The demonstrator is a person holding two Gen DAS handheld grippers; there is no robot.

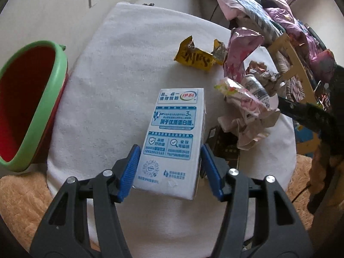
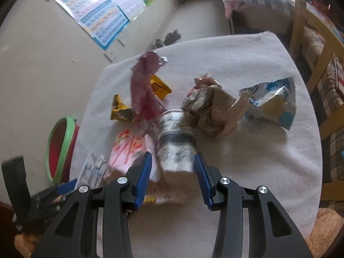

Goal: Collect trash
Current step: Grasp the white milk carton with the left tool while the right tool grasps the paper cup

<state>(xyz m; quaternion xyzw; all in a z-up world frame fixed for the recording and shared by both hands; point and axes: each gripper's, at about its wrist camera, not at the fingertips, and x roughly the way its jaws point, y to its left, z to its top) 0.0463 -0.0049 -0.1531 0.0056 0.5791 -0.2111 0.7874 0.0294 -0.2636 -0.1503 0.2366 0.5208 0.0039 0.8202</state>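
- Our left gripper points steeply down at the table, and its blue pads are clamped on both sides of the white-and-blue milk carton. So it's grasping the carton by its lower half, printed face towards the camera.
- The carton sits near the middle of the white towel covering the table, tilted a little to the right.
- Our right gripper also angles down, its jaws partly apart around the crumpled white paper cup. The view is blurry, so we honestly can't tell if the pads are actually pressing it.
- The rest of the trash is bunched around that cup: a pink wrapper sticking up, a yellow wrapper behind it, brown crumpled paper touching the cup, and a blue-and-white snack bag off to the right.
- The red bin with a green rim stands just off the towel's left edge, mouth tipped our way.
- Room-wise, the towel is bare between the carton and the bin, and on the near right side too. The wall is close behind the bin, and a wooden chair crowds the far right edge.
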